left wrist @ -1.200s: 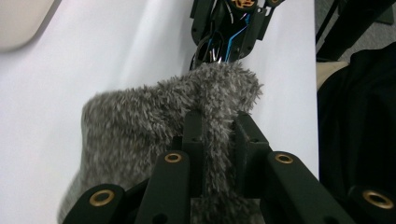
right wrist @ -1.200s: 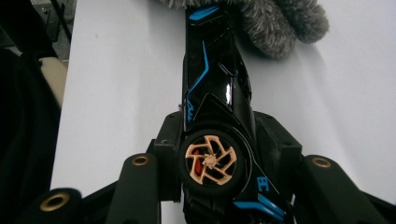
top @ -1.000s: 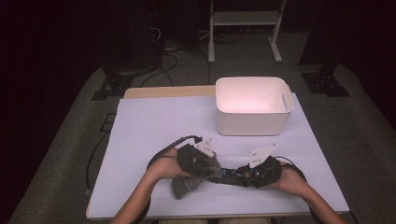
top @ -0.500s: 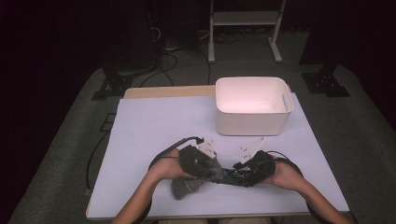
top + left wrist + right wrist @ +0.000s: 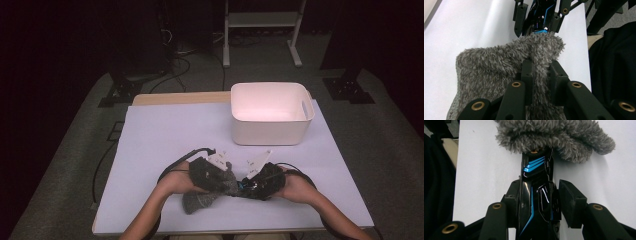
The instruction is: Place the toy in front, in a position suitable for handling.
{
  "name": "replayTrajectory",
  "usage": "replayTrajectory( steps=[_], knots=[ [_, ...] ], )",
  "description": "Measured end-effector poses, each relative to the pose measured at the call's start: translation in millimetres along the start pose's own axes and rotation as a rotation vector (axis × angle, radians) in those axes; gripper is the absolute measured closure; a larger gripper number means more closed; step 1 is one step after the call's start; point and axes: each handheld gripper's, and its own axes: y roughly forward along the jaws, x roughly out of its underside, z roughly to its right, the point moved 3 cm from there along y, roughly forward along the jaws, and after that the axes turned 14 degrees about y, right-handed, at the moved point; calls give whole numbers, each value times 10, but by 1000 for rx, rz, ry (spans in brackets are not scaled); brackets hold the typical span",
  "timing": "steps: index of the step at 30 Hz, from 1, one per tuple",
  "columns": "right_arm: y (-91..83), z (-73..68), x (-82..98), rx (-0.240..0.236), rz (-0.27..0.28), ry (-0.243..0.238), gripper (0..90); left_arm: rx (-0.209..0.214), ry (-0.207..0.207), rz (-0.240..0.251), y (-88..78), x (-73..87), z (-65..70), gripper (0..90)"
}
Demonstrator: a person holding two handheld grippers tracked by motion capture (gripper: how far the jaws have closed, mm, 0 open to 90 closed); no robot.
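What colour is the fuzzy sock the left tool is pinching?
Grey, a mottled fluffy pile; the fuzzy sock shows best in the left gripper view.

No words, brand names, numbers or signs can be read anywhere in these views. The nearest thing to a marking is a set of short blue stripes on the glossy black object held between the jaws in the right gripper view; they are plain lines, not letters. The same blue accents appear on that object at about 12 o'clock in the left gripper view, again without lettering. The white bin, at roughly 1 o'clock on the table in the high view, has bare walls with no label. The fuzzy grey cloth bears no tag or print.
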Motion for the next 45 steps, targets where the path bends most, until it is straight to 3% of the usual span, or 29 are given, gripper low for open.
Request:
replayTrajectory(
  steps=[12, 23, 32, 39, 40, 45],
  knots=[
    [-24, -1, 16, 6, -23, -6, 543, 11, -34, 18, 31, 145, -2, 765],
    [-1, 7, -41, 14, -35, -10, 545, 15, -25, 27, 17, 43, -70, 764],
    [-15, 3, -64, 20, -47, -20, 545, 29, -86, 35, 83, 286, -64, 756],
    [42, -17, -124, 24, -70, -38, 566, 33, -95, 57, 100, 290, -66, 757],
    [44, -35, -137, 31, -78, -64, 570, 30, -91, 62, 99, 288, -64, 758],
    [49, -38, -148, 45, -58, -58, 574, 16, -93, 78, 55, 293, -78, 763]
  ],
)
